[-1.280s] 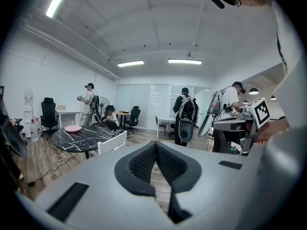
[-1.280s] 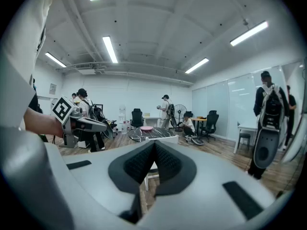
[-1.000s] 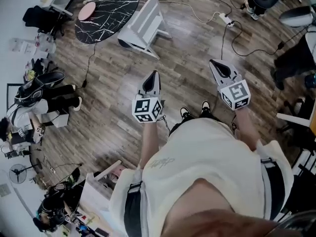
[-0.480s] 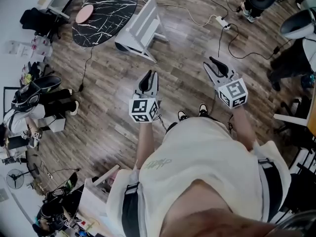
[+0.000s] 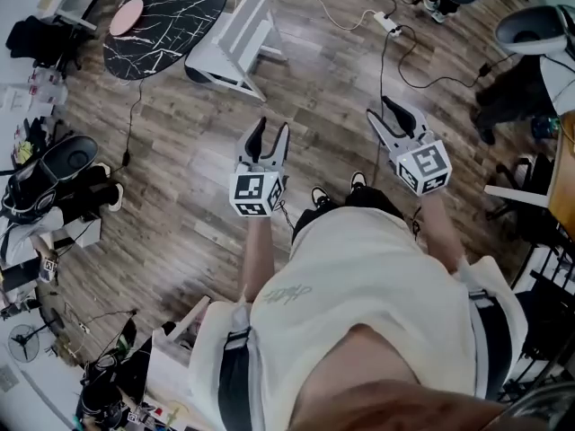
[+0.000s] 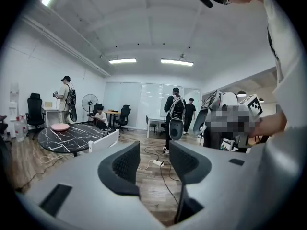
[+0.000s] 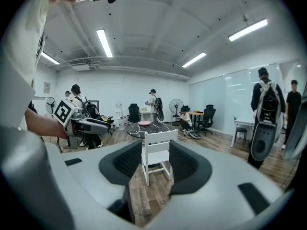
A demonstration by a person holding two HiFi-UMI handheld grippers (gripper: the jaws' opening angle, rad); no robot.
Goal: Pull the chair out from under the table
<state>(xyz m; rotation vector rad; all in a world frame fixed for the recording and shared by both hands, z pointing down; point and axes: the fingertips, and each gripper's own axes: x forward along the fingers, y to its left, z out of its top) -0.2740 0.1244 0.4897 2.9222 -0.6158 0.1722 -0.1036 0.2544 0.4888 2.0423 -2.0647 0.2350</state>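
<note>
The white chair [image 5: 231,41] stands on the wood floor at the edge of the black marble table [image 5: 166,12], which carries a pink plate [image 5: 126,14]. Both grippers hang in the air well short of it. My left gripper [image 5: 269,136] and my right gripper [image 5: 392,117] have just been opening their jaws and now stand open with nothing between them. In the right gripper view the chair [image 7: 158,152] shows far off through the gap of the open right gripper [image 7: 156,159], back towards me. The left gripper [image 6: 154,161] points past the table [image 6: 72,134] and the chair [image 6: 103,141].
A power strip [image 5: 388,23] and cables trail over the floor beyond the grippers. Bags and gear line the left wall [image 5: 54,169]. Several people stand or sit around the room, one wearing a backpack rig [image 6: 175,116]. Desk legs [image 5: 526,196] are at the right.
Both grippers' jaws have gone from shut to open. In the head view the chair and table have slid up and to the left as the view shifted.
</note>
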